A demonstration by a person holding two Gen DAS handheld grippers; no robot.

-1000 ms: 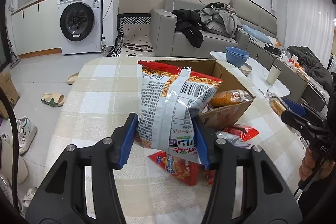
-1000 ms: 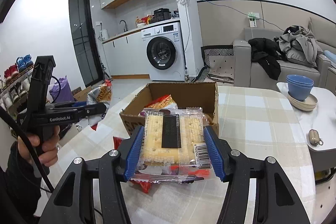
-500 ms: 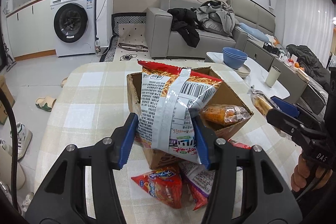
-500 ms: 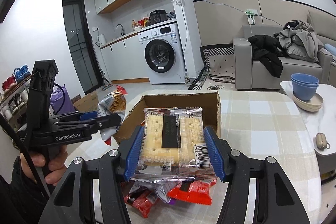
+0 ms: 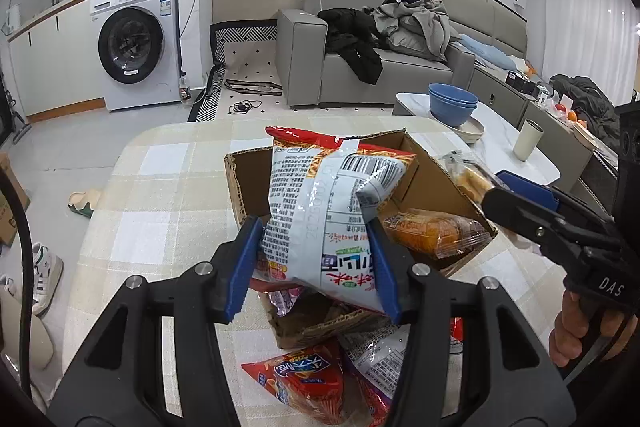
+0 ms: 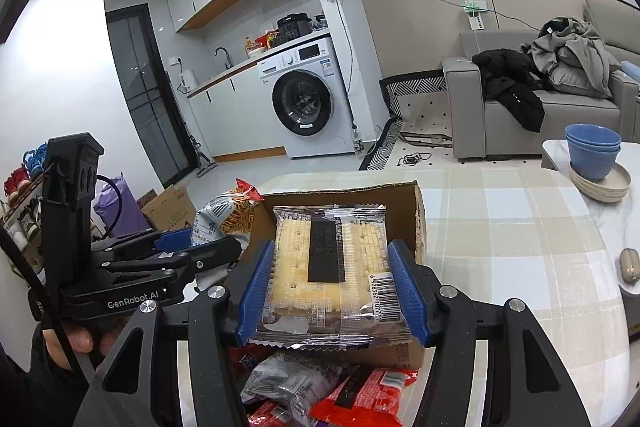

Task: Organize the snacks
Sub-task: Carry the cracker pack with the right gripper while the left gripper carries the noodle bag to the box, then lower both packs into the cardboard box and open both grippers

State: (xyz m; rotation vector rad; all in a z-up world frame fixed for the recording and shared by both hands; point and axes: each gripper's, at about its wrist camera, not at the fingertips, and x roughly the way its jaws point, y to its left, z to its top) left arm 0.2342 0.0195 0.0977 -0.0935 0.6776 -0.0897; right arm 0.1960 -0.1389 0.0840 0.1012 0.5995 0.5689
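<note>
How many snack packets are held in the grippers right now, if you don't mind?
2: the white-and-red noodle snack bag in the left gripper, and the clear cracker packet in the right gripper. Both hang near the cardboard box.

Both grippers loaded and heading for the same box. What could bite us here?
1. The left gripper pinches only the lower part of the chip bag; it may sag or slip.
2. The right gripper with the cracker pack converges on one cardboard box; a collision seems possible.
3. The orange snack pack overhangs the rim and could get knocked out.
</note>
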